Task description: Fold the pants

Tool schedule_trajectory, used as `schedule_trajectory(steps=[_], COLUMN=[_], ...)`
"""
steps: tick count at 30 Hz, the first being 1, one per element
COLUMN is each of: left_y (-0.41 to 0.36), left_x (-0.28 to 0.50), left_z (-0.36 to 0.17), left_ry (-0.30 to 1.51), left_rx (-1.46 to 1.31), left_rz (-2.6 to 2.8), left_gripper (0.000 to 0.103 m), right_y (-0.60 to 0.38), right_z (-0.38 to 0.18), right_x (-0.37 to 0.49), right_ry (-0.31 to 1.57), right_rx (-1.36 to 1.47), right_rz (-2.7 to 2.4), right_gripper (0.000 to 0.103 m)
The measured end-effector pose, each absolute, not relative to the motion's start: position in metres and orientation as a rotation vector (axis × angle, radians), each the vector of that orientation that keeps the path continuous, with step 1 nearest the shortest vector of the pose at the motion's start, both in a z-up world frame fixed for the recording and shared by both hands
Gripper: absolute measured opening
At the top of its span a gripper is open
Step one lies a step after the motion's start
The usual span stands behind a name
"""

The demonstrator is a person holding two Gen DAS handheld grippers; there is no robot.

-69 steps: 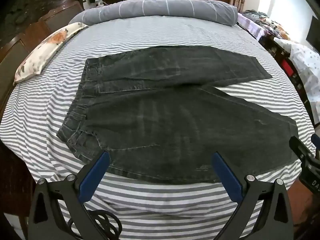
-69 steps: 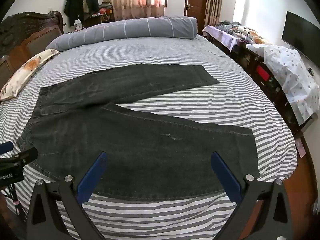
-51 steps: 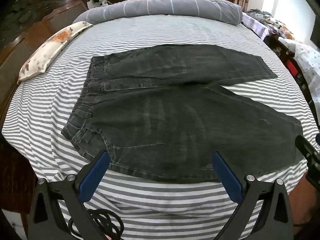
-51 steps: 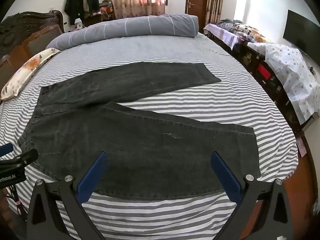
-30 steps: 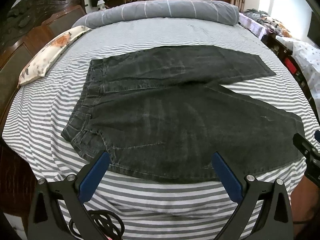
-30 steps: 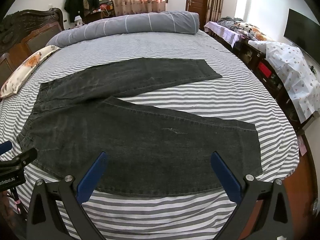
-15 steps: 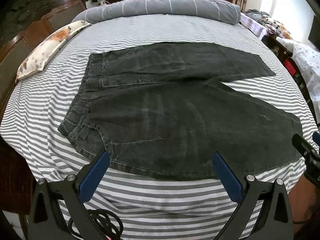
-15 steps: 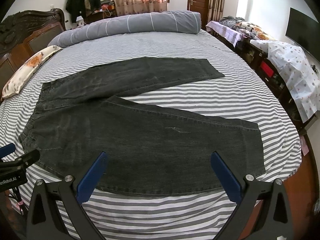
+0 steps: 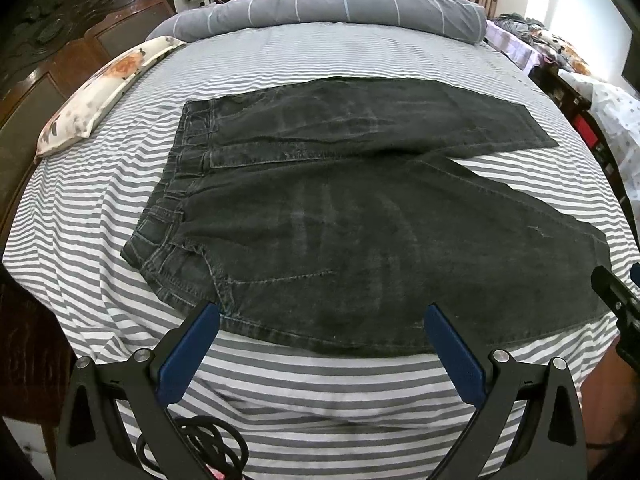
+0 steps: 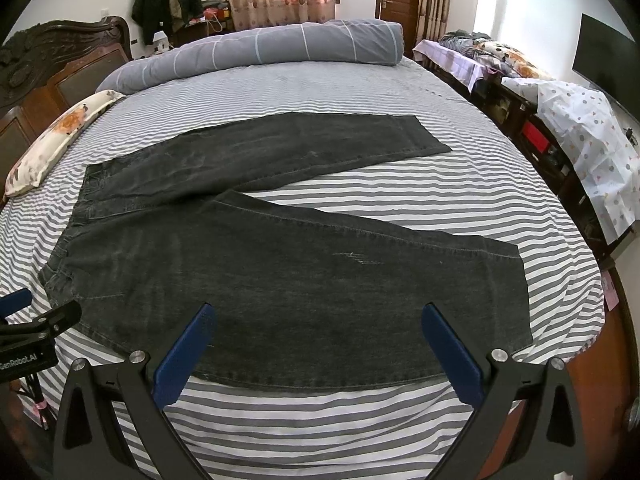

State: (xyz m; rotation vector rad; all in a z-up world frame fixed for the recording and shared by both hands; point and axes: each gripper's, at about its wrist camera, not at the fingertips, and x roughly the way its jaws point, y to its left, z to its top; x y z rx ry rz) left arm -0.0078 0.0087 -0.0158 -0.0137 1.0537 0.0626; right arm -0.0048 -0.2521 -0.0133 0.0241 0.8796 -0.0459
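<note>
Striped grey-and-white bed sheet [image 9: 100,208] carries the pants [image 9: 360,220], dark washed denim, laid flat with legs splayed in a V and waistband toward the carved wooden headboard [image 9: 60,48]. We note a rolled grey duvet [image 10: 260,54] along the far edge and a floral pillow [image 9: 104,92] by the headboard. Bare sheet borders the near hem. Left gripper [image 9: 320,344] and right gripper [image 10: 318,344] hover with jaws spread wide, holding nothing. Compared with 0.5 s ago, the pants lie unchanged and both views shifted only slightly.
</note>
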Motion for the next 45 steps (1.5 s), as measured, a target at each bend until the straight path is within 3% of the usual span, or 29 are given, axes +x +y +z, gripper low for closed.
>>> schedule_trajectory(steps=[37,45], left_y=[0.014,0.056], left_x=[-0.003,0.022], left_z=[-0.019,-0.021], left_ry=[1.056,1.058], left_rx=[-0.012,-0.065], left_rz=[0.065,0.128], left_gripper=[0.101,0.088], right_y=[-0.254,-0.248], right_z=[-0.016,-0.020], right_x=[-0.002,0.009], right_ry=[0.893,0.896], right_rx=[0.032,0.030], right_rz=[-0.040,-0.005], right_gripper=[0.102,0.102])
